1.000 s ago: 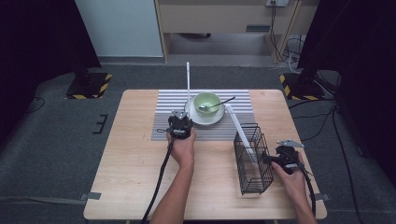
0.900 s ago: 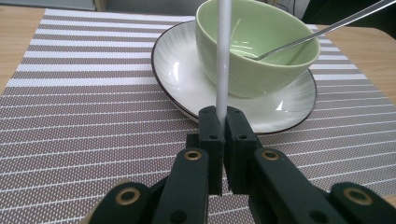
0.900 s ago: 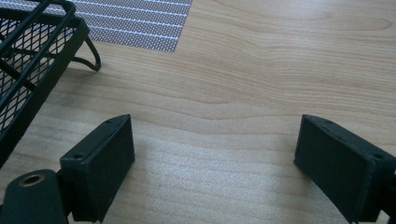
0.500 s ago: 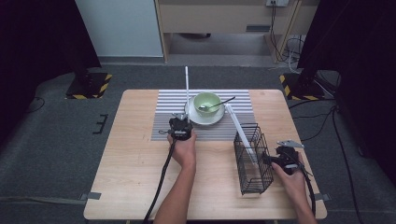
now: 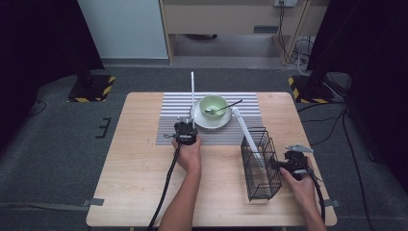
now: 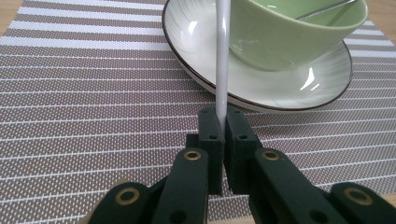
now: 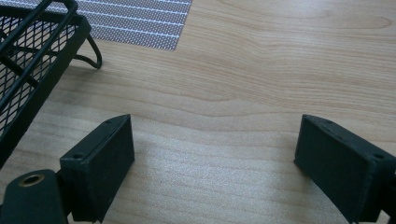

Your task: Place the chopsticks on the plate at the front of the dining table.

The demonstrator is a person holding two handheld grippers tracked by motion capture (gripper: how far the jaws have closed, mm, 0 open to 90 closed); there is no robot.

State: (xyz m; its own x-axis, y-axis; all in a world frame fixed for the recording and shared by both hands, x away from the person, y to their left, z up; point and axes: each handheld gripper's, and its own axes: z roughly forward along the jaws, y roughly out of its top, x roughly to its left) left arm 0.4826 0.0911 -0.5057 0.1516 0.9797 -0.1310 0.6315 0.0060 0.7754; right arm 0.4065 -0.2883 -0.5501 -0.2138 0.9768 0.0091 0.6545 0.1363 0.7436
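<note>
The left gripper has its jaws pinched tight on the lower end of a white chopstick, whose long axis runs straight up out of the jaws, with the saucer and the green bowl holding a spoon just beyond them. The right gripper rests wide open and empty, the black wire basket just beside its jaws with a second white chopstick leaning out of it, well apart from the left jaws
</note>
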